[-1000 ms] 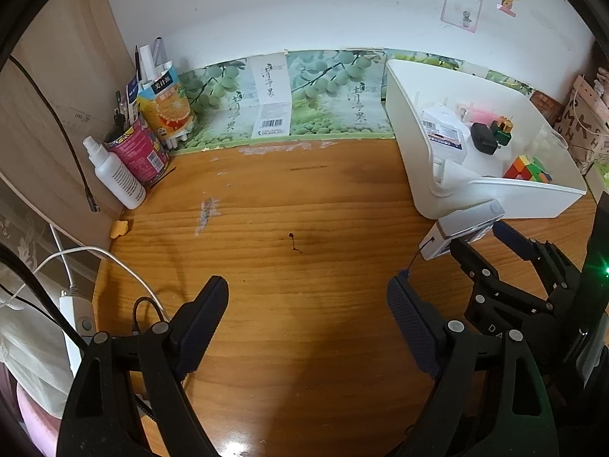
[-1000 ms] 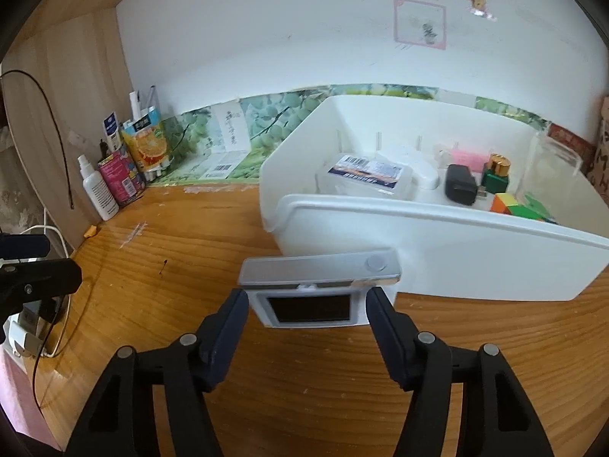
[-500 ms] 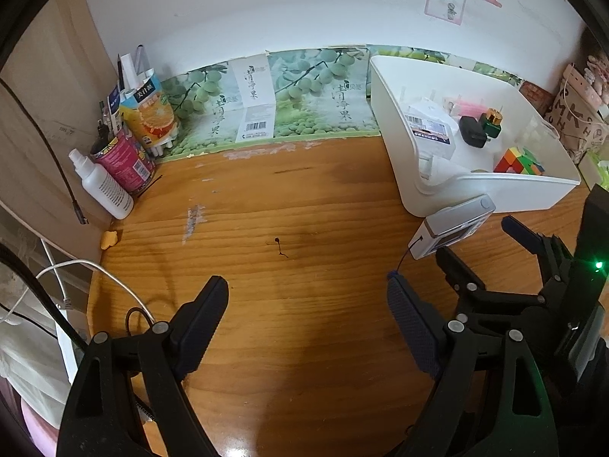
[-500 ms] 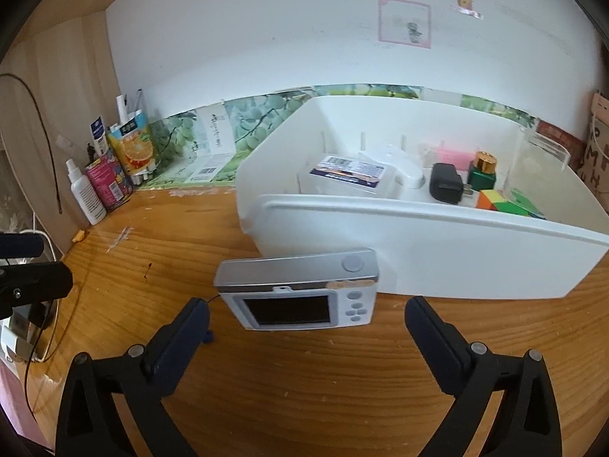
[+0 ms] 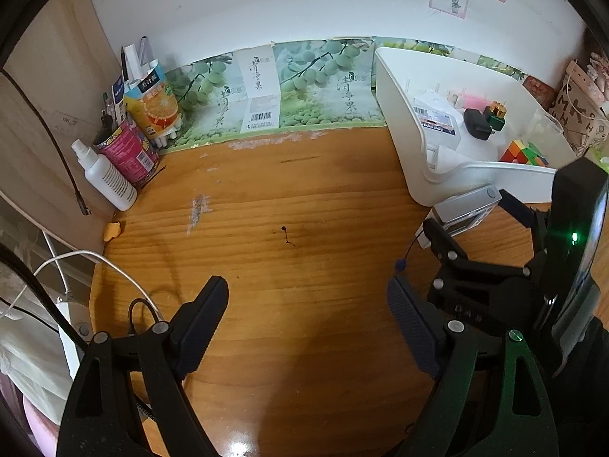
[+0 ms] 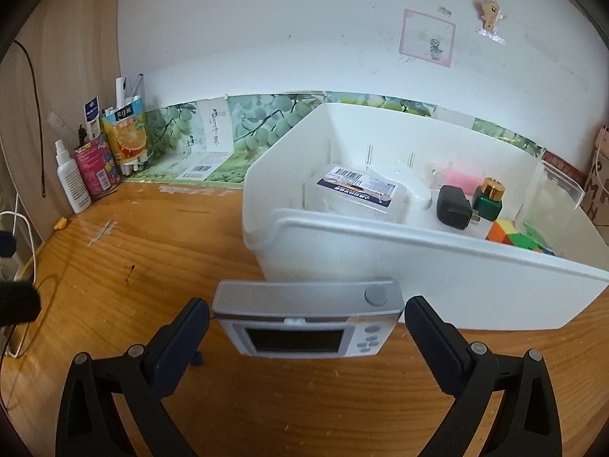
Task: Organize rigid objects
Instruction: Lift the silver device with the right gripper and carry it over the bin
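A silver compact camera (image 6: pixel 308 316) stands on the wooden desk just in front of the white bin (image 6: pixel 418 255). My right gripper (image 6: pixel 306 331) is open, with one finger on each side of the camera and a small gap at both sides. In the left wrist view the camera (image 5: pixel 462 209) sits against the bin (image 5: pixel 403 114), with the right gripper around it. My left gripper (image 5: pixel 308 323) is open and empty above the bare desk, left of the camera. The bin holds a clear labelled box (image 6: pixel 357 190), a black charger (image 6: pixel 453 209), a green bottle (image 6: pixel 489 202) and a colourful cube (image 6: pixel 510 232).
At the back left stand a white spray bottle (image 5: pixel 104 175), a pink can (image 5: pixel 131 152) and an orange carton (image 5: pixel 154 106). White cables and a power strip (image 5: pixel 72 327) lie off the desk's left edge. A grape-print panel (image 5: pixel 266 91) lines the wall. A small blue bead (image 5: pixel 399 264) on the camera's cord lies on the desk.
My right gripper opened and let go of the camera, which now stands on the desk by the bin; the fingers then closed in part of the way. The left gripper drew back slightly.
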A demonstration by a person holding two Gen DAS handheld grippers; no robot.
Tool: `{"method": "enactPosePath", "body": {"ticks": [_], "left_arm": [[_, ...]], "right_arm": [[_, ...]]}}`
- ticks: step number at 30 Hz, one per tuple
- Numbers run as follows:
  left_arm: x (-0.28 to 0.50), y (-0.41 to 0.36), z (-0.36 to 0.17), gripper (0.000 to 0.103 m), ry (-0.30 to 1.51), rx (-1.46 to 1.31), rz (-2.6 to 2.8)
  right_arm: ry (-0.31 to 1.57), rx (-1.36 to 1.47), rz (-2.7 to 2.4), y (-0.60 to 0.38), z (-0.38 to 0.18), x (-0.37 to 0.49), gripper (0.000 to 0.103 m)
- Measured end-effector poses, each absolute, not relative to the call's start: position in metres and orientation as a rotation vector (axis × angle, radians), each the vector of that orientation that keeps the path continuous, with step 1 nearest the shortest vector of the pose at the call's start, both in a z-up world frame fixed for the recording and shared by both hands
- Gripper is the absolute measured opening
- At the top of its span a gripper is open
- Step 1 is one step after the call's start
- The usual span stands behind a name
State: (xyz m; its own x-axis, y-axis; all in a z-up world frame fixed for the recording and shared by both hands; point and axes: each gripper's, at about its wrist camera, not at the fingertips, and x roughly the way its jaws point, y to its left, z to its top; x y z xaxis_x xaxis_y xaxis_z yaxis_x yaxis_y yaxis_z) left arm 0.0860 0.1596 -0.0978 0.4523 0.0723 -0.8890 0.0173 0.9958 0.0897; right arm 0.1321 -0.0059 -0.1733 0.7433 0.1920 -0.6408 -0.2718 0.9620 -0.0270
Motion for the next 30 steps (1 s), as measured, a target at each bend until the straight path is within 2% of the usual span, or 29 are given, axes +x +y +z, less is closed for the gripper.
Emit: {"method": "enactPosePath", "body": {"ticks": [3, 6, 30], "left_arm": [[0.084, 0.161, -0.098, 0.087, 1.102, 0.09, 0.041], [0.082, 0.164, -0.098, 0.087, 1.104, 0.085, 0.049], [0.077, 0.145, -0.093, 0.087, 1.093, 0.043, 0.033]], "right_arm": [[0.687, -0.12, 0.256, -0.005, -0.174, 0.133, 0.102], [0.686, -0.122, 0.255, -0.005, -0.174, 0.133, 0.092], [0.676, -0.113, 0.31, -0.022, -0.149, 0.108, 0.092]]}}
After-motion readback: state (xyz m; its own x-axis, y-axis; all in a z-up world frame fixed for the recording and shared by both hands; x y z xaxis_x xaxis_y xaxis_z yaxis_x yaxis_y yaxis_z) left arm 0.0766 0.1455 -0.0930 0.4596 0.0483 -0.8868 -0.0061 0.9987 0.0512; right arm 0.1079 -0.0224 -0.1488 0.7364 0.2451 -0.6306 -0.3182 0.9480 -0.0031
